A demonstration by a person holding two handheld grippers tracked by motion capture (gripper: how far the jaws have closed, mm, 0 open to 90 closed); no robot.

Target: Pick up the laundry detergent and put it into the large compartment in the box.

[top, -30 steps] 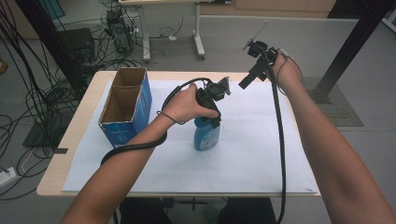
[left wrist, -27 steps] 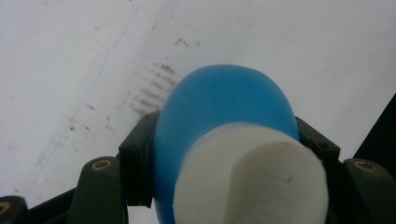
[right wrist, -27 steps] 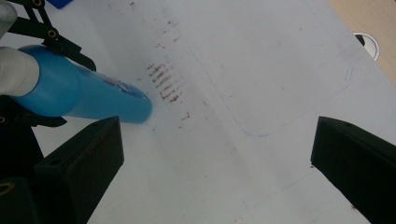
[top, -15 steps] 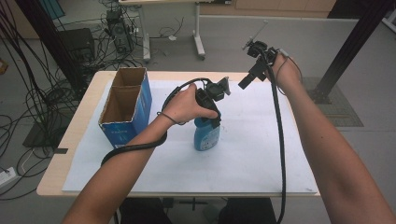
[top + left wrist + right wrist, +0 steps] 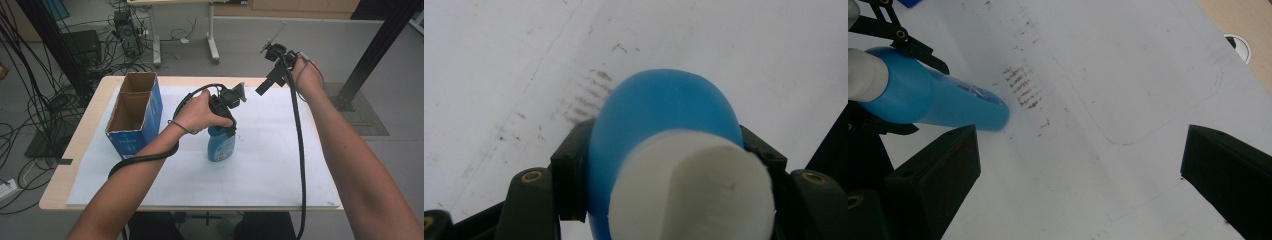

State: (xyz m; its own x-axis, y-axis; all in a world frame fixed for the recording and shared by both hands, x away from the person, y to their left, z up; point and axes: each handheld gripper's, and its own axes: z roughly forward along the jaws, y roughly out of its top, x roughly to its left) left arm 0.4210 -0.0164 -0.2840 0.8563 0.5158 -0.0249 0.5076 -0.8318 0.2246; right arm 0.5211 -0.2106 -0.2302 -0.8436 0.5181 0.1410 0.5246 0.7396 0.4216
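Now: left tool grips blue bottle upright on desk.
Desk (image 5: 280, 185) w/ white sheet; open cardboard box (image 5: 134, 114) at its left, well apart from bottle. Blue bottle (image 5: 221, 145) stands mid-desk, base on sheet, long axis vertical, white cap up. Left tool (image 5: 664, 165) closed on bottle's neck, jaws either side. Right tool (image 5: 1080, 165) wide open, empty, raised over far right. Likely step: hold/lift; next prob. needs straight lift, grip kept firm.
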